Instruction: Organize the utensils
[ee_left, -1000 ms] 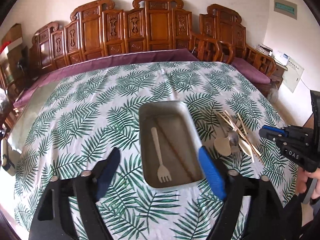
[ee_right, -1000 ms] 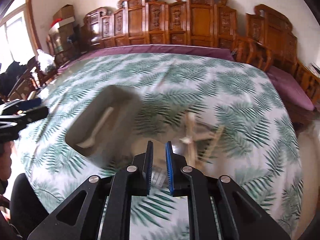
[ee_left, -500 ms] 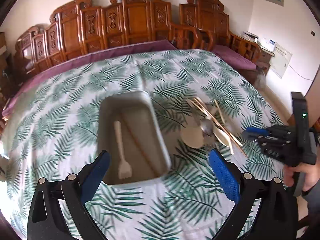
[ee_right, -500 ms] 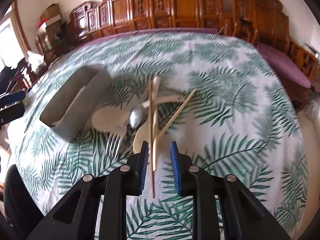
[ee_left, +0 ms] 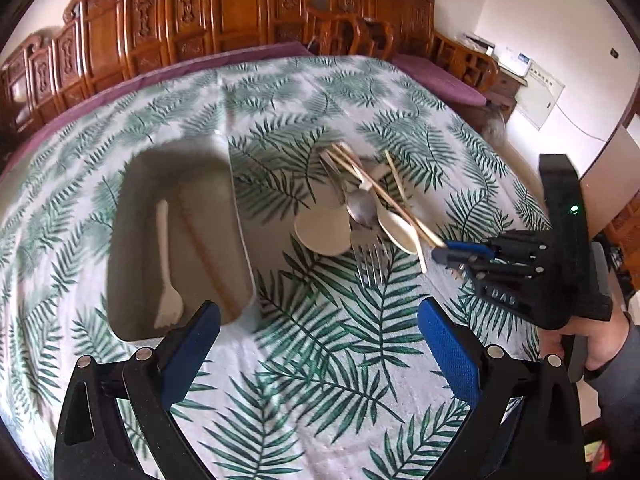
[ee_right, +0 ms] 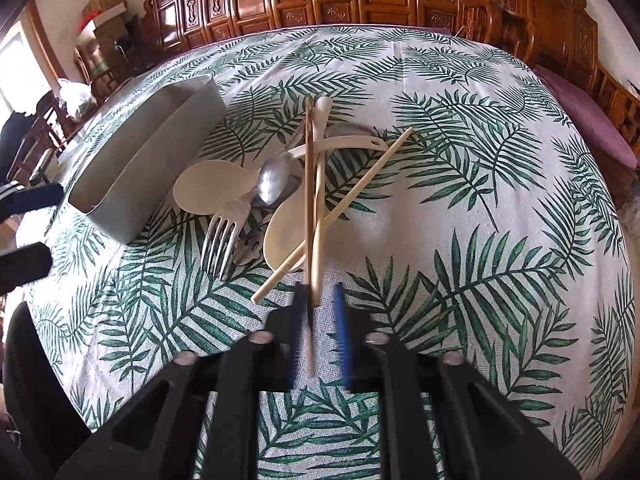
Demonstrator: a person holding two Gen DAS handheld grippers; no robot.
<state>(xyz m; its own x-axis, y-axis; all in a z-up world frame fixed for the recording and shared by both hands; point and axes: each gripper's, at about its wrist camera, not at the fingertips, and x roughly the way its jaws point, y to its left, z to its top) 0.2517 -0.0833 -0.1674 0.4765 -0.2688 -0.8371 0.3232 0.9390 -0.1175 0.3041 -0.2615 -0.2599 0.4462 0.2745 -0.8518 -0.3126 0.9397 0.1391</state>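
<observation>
A grey tray (ee_left: 240,216) holds a cream fork (ee_left: 164,248) and one chopstick (ee_left: 208,256). To its right lies a heap: a metal fork (ee_right: 222,236), a metal spoon (ee_right: 274,178), cream spoons (ee_right: 204,188), a pale chopstick (ee_right: 352,196) and a brown chopstick (ee_right: 309,200). My right gripper (ee_right: 318,300) is at the heap's near end, its blurred jaws closing on the brown chopstick's end. In the left wrist view the right gripper (ee_left: 440,250) pinches that tip. My left gripper (ee_left: 318,312) hovers wide open and empty over the cloth between the tray and the heap.
The round table wears a leaf-print cloth (ee_left: 320,380). Carved wooden chairs (ee_left: 240,12) and purple cushions (ee_left: 436,76) ring its far side. A hand (ee_left: 592,344) holds the right gripper at the table's right edge. Boxes (ee_right: 104,4) stand far left.
Both grippers have dropped closer to the table. The right one moved onto the heap and closed on the brown chopstick. The left one shifted right, from over the tray toward the heap.
</observation>
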